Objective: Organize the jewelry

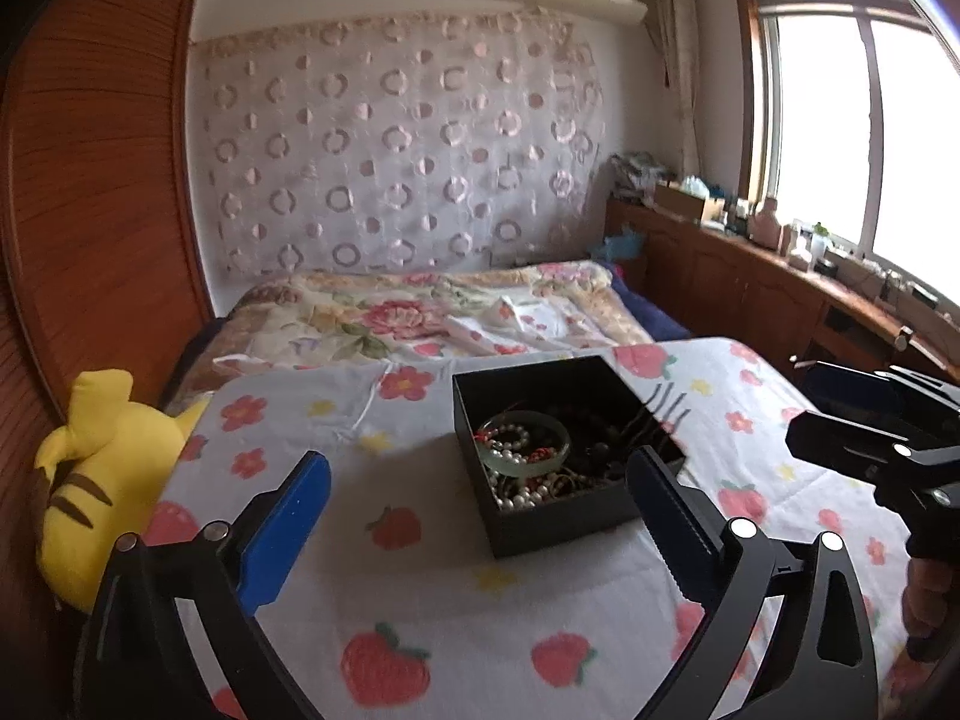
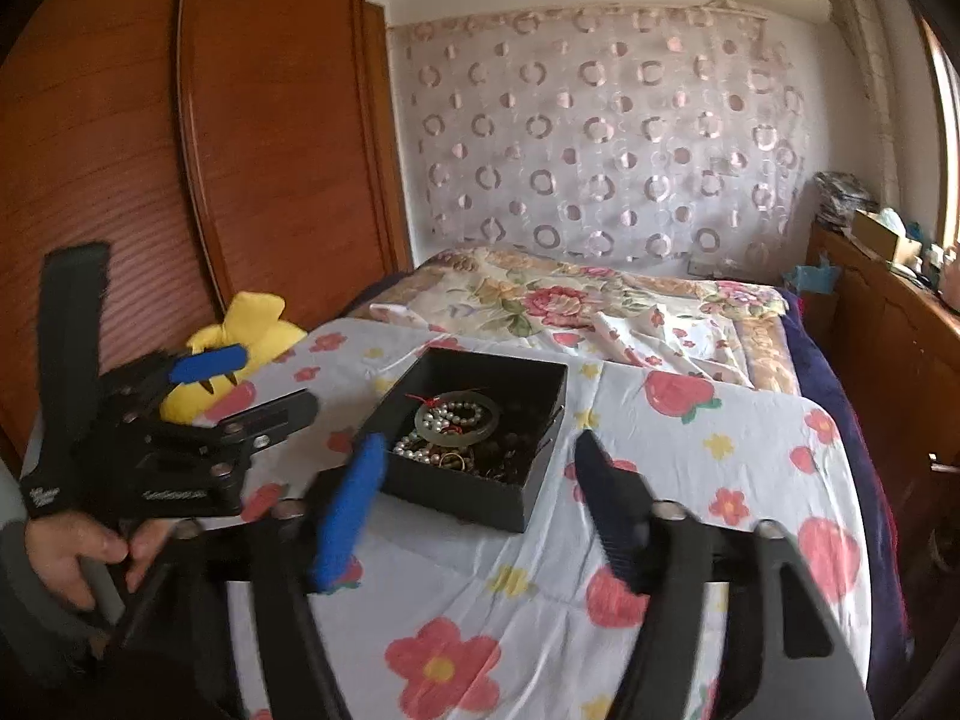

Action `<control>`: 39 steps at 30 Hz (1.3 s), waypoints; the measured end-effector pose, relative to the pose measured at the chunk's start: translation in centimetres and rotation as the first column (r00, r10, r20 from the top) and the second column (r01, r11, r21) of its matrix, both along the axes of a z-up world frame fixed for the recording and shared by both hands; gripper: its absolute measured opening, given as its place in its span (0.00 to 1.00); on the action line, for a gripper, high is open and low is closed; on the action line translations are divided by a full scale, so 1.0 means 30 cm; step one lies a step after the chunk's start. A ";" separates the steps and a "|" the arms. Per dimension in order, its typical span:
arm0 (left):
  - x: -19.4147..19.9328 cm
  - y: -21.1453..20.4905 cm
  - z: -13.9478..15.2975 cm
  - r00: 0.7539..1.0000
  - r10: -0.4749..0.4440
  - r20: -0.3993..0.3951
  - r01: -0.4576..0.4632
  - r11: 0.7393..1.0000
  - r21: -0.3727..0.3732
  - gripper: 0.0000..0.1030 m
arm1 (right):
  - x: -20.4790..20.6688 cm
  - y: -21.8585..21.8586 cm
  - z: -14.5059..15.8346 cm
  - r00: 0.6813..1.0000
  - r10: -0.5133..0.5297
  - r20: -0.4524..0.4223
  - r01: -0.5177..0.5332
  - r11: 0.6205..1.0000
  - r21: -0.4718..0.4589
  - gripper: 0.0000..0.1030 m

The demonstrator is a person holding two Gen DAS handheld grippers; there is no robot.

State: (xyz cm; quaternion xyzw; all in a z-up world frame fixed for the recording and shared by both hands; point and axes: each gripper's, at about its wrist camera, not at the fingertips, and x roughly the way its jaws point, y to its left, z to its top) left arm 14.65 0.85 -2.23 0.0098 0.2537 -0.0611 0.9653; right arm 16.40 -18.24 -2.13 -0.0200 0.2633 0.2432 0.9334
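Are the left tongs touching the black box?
Apart. The left wrist view shows the open left tongs short of the black box, tablecloth visible between.

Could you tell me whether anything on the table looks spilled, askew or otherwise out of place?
Nothing has spilled. The black box sits skewed to the table's edges, and the pearl strands, green bangle and dark beads lie tangled inside it.

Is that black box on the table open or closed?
Open. The black box has no lid on; pearl beads and a green bangle show inside.
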 end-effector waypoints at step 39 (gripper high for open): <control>-0.350 -0.002 0.040 0.996 0.061 0.062 -0.061 0.998 0.010 0.93 | -0.295 -0.056 -0.016 0.969 -0.217 0.117 0.214 0.976 0.037 0.98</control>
